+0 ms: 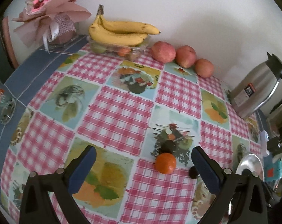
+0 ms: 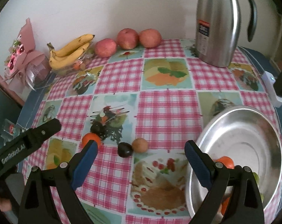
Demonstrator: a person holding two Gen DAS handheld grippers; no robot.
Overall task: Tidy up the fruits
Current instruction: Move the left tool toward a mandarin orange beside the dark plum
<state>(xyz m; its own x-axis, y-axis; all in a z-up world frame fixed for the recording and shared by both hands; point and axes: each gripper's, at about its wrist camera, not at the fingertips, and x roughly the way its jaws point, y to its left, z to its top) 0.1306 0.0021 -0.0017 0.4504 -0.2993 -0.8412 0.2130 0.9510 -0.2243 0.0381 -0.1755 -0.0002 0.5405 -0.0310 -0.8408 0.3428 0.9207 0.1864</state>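
On the checked tablecloth (image 2: 167, 110), a few loose fruits lie near the front: a small orange (image 1: 165, 163), a dark plum (image 2: 125, 149) and a brownish round fruit (image 2: 140, 145) touching the plum. A second dark fruit (image 2: 97, 127) sits just behind the orange. To the right stands the steel bowl (image 2: 271, 130), already holding at least one orange. Far back against the wall are bananas (image 1: 120, 31) and three apples (image 1: 185, 56).

These small fruits look light and firm, but round and smooth, so I judge they will roll or squirt out if pinched off-centre. Best taken across the widest middle, with gentle pressure; the plum's skin probably bruises easily.

Both tools tilt steeply down toward the table. The left gripper (image 1: 143, 160) has its jaws wide apart, nothing between the pads, with the orange just ahead. The right gripper (image 2: 141, 155) also stands wide apart and empty, the plum and brown fruit lying just beyond its fingertips.
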